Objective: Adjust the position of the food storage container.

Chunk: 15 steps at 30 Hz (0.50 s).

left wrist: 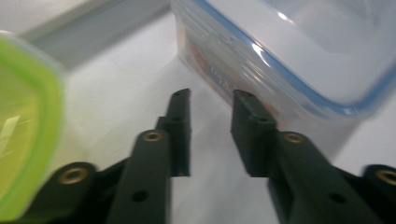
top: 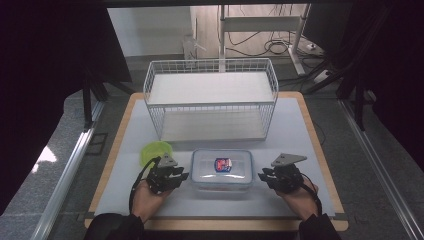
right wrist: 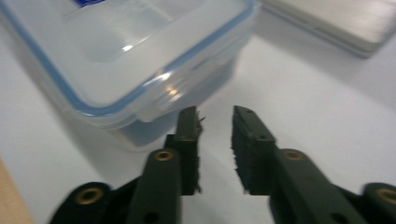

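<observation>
A clear plastic box [top: 221, 170] with a blue-sealed lid and a small red and blue sticker lies on the white mat near the front edge. My left gripper [top: 181, 176] sits just left of the box, open, with nothing between its jaws. In the left gripper view the gripper [left wrist: 212, 100] points at the box's side wall [left wrist: 299, 51], its right jaw close to the wall. My right gripper [top: 263, 176] is just right of the box, also open and empty. In the right gripper view the gripper [right wrist: 215, 114] sits beside the box's corner [right wrist: 130, 51].
A white wire rack [top: 210, 100] with two shelves stands behind the box; its base [right wrist: 336, 23] shows at the top right of the right gripper view. A lime green bowl [top: 156, 151] lies left of the box, close to my left gripper, and its rim [left wrist: 23, 126] looms large at the left.
</observation>
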Available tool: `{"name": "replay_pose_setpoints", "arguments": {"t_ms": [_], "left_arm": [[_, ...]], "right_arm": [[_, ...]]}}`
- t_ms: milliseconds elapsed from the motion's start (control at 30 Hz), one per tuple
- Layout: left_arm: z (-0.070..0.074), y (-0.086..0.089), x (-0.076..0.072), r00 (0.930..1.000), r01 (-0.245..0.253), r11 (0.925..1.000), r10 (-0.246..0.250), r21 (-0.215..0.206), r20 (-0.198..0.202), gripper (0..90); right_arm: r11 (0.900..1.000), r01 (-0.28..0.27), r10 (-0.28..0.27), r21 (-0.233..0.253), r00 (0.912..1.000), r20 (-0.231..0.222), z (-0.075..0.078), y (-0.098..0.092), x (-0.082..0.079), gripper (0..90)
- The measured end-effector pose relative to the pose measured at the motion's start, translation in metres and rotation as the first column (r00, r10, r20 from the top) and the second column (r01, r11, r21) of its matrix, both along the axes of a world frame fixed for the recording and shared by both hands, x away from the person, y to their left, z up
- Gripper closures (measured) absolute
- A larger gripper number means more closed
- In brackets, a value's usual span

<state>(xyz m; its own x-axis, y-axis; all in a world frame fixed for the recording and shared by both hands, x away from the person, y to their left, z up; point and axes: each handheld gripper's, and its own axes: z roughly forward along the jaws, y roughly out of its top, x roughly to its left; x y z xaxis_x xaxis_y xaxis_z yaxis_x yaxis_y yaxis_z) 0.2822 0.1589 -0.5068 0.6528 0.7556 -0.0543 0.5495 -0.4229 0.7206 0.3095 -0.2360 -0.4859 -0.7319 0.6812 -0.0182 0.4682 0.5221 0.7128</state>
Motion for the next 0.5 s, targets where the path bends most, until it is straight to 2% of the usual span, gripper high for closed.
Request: {"name": "replay_pose_setpoints", "arguments": {"t_ms": [67, 133, 200, 267, 300, 333, 367, 433, 500], "left_arm": [[0.003, 0.005, -0.004, 0.9997, 0.008, 1.0, -0.008, 0.001, 0.023, 55.2], [0.005, 0.01, -0.009, 0.9992, 0.014, 0.9997, -0.014, -0.019, 0.037, 44.7], [0.005, 0.015, -0.012, 0.9988, 0.044, 0.9981, -0.043, -0.043, 0.021, 33.8], [0.005, 0.02, -0.015, 0.9979, 0.065, 0.9952, -0.065, -0.074, -0.001, 28.3], [0.005, 0.02, -0.015, 0.9979, 0.065, 0.9952, -0.065, -0.074, -0.001, 24.2], [0.003, 0.023, -0.018, 0.9968, 0.077, 0.9933, -0.079, -0.085, -0.015, 19.3], [0.003, 0.023, -0.018, 0.9968, 0.077, 0.9933, -0.079, -0.085, -0.015, 18.1], [0.003, 0.024, -0.02, 0.9953, 0.095, 0.9928, -0.096, -0.073, -0.011, 10.1], [0.005, 0.022, -0.022, 0.9936, 0.111, 0.9916, -0.11, -0.065, 0.027, 7.6]], "right_arm": [[1.0, 0.016, -0.016, 0.012, 0.9998, 0.01, 0.001, -0.004, 0.0, 59.8], [0.999, 0.024, -0.025, 0.023, 0.9995, 0.018, 0.002, -0.007, -0.001, 51.9], [0.999, 0.021, -0.022, 0.03, 0.9994, 0.026, 0.002, -0.008, -0.001, 45.4], [0.999, 0.018, -0.019, 0.032, 0.9993, 0.032, 0.002, -0.009, -0.002, 39.6], [0.999, 0.018, -0.019, 0.032, 0.9993, 0.032, 0.002, -0.009, -0.002, 39.6], [0.999, 0.011, -0.012, 0.031, 0.9995, 0.029, 0.002, -0.008, -0.003, 35.2], [0.999, 0.011, -0.012, 0.031, 0.9995, 0.029, 0.002, -0.008, -0.003, 35.2], [0.999, 0.007, -0.008, 0.037, 0.9998, 0.018, 0.001, -0.008, -0.001, 30.2], [0.999, 0.009, -0.01, 0.046, 0.9998, 0.018, 0.0, -0.008, -0.001, 26.6]]}}
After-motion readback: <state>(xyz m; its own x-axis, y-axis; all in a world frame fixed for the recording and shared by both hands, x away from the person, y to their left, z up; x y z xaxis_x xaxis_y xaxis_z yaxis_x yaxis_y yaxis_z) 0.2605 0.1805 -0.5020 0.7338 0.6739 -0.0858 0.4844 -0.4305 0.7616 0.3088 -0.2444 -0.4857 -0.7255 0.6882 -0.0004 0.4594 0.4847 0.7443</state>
